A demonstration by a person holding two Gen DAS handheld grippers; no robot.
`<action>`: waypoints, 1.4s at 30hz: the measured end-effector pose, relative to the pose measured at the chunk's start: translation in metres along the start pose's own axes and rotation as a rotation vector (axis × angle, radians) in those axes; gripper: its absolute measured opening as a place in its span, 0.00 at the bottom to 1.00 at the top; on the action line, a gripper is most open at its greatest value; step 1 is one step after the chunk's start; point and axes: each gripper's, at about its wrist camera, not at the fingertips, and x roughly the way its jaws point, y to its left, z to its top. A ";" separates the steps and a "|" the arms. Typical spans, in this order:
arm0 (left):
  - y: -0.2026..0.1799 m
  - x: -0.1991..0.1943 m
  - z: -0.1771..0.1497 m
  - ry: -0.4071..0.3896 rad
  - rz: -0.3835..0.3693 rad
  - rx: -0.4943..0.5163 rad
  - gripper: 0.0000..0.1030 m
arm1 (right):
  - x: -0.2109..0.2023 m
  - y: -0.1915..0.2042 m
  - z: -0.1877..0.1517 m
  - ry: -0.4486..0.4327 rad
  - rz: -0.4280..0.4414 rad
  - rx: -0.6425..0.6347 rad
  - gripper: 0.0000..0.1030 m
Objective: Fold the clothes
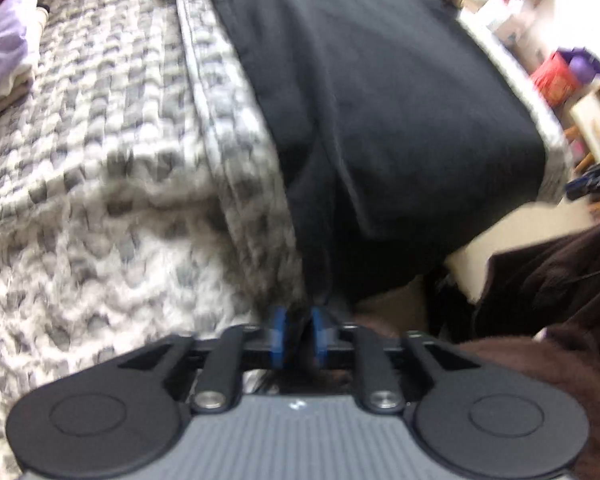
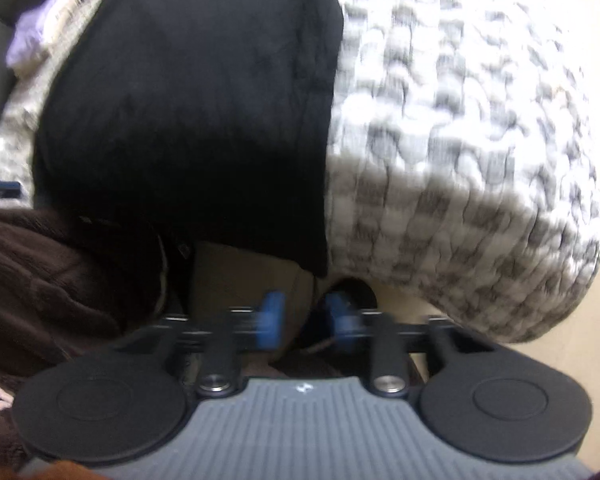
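Spread the black garment (image 1: 380, 100) flat across the grey-and-white quilt (image 1: 100, 160) with its near hem overhanging the bed edge for folding, left gripper (image 1: 299, 334) pinched tight on that hem, right gripper (image 2: 306, 318) parted slightly, apparently gripping nothing.

A grey-and-white checked woven bedspread (image 1: 100, 140) fills the left of the left wrist view. A red box (image 1: 554, 80) sits at the right edge beside a purple ball (image 1: 584, 66). Brown fleece fabric (image 2: 40, 280) bunches at the right wrist view's lower left.
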 end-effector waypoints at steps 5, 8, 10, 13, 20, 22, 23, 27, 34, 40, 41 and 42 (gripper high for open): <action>0.000 -0.020 0.015 -0.129 -0.023 -0.013 0.41 | -0.021 -0.005 0.015 -0.107 0.019 0.011 0.52; -0.006 -0.027 0.031 -0.211 -0.033 -0.024 0.46 | -0.028 -0.014 0.031 -0.171 0.047 0.062 0.52; -0.014 -0.028 0.043 -0.261 -0.028 -0.027 0.52 | -0.030 -0.020 0.044 -0.209 0.066 0.105 0.52; -0.026 -0.024 0.067 -0.325 -0.011 -0.021 0.58 | -0.033 -0.030 0.064 -0.266 0.096 0.172 0.52; -0.040 -0.006 0.130 -0.370 0.096 -0.082 0.63 | -0.015 -0.042 0.117 -0.375 0.214 0.338 0.52; -0.039 0.005 0.149 -0.382 0.138 -0.109 0.63 | -0.008 -0.055 0.137 -0.392 0.249 0.399 0.52; -0.035 0.010 0.157 -0.381 0.152 -0.140 0.63 | -0.004 -0.062 0.146 -0.400 0.264 0.431 0.52; -0.010 0.032 0.187 -0.357 0.204 -0.313 0.63 | 0.014 -0.079 0.169 -0.434 0.307 0.537 0.52; 0.012 0.069 0.223 -0.476 0.248 -0.502 0.61 | 0.039 -0.108 0.190 -0.551 0.499 0.703 0.48; -0.001 0.099 0.232 -0.625 0.375 -0.406 0.61 | 0.047 -0.118 0.205 -0.624 0.547 0.723 0.35; 0.000 0.103 0.233 -0.637 0.376 -0.399 0.61 | 0.046 -0.117 0.206 -0.640 0.536 0.714 0.35; 0.001 0.106 0.235 -0.649 0.378 -0.393 0.61 | 0.047 -0.115 0.208 -0.656 0.524 0.702 0.35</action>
